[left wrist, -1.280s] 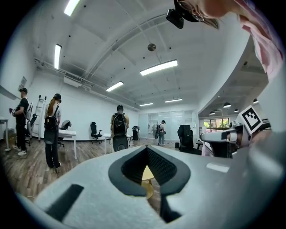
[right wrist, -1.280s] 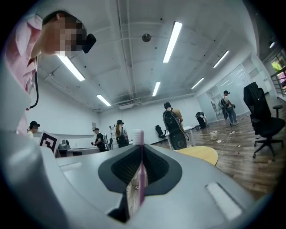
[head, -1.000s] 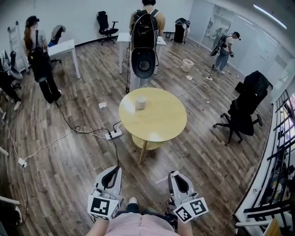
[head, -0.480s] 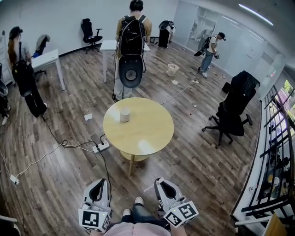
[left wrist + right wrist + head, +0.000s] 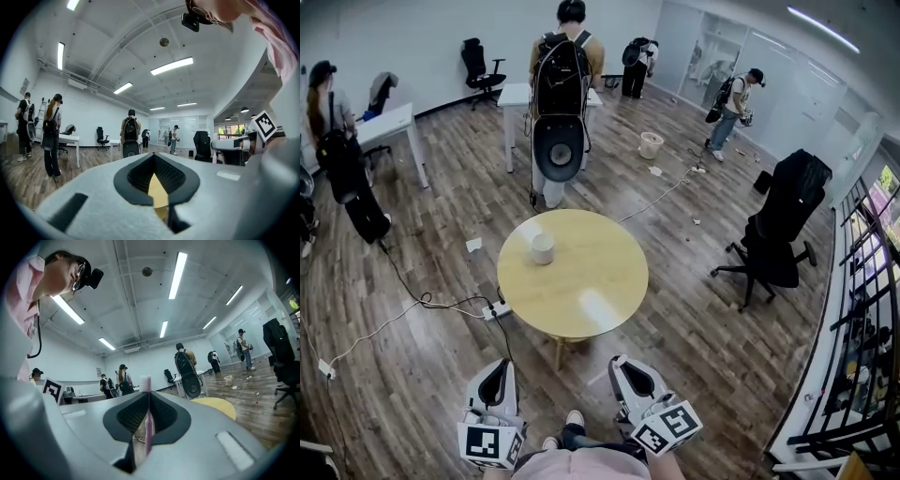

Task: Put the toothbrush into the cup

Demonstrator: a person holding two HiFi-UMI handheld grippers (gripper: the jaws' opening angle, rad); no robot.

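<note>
A white cup (image 5: 543, 248) stands on the far left part of a round yellow table (image 5: 581, 291), well ahead of both grippers. My right gripper (image 5: 625, 375) is held low near my body, right of the table's near edge. In the right gripper view it (image 5: 147, 397) is shut on a pink toothbrush (image 5: 147, 423) that stands upright, bristle end up. My left gripper (image 5: 496, 380) hangs low at the left; in the left gripper view its jaws (image 5: 153, 157) meet at the tips with nothing in them, and the table (image 5: 157, 193) shows through the gap.
A person with a black backpack (image 5: 558, 103) stands just beyond the table. A power strip and cables (image 5: 495, 310) lie on the wood floor at the table's left. A black office chair (image 5: 776, 230) stands to the right, a railing (image 5: 853, 356) farther right. Other people and white desks are at the back.
The table and cup have slid lower and leftward in the head view. Both grippers stay low by my body, the right one still holding the toothbrush.
</note>
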